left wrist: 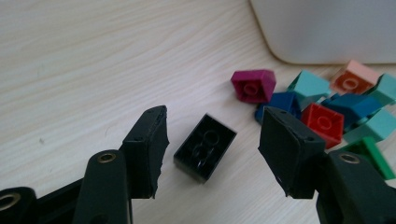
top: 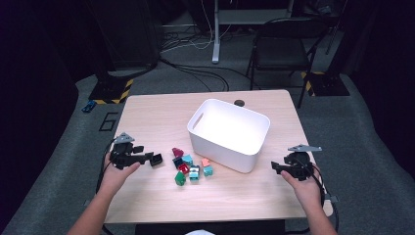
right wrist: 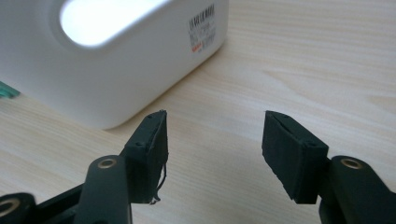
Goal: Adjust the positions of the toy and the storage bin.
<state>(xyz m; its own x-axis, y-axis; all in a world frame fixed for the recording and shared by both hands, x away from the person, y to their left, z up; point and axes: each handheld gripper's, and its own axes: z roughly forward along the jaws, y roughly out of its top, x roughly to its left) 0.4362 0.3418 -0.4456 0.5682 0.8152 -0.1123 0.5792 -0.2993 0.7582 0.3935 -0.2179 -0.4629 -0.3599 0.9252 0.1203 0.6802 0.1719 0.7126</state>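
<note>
A pile of small bricks point(top: 191, 166) in magenta, teal, red, blue, green and salmon lies on the wooden table point(top: 161, 117), just left of a white bin point(top: 229, 132). My left gripper point(top: 154, 159) hovers at the pile's left side, held by a hand. In the left gripper view a black brick point(left wrist: 205, 147) lies on the table, seen between the open jaws of the left gripper point(left wrist: 212, 130) without touching them. The magenta brick point(left wrist: 254, 85) and red brick point(left wrist: 324, 120) lie beyond it. My right gripper point(top: 275, 166) is right of the bin, and the right gripper point(right wrist: 212, 140) is open and empty.
The white bin point(right wrist: 116, 56) has a handle cutout and a label on its near wall. A small dark disc point(top: 239, 103) sits at the table's far edge. A chair point(top: 284, 46) and cables stand on the floor beyond the table.
</note>
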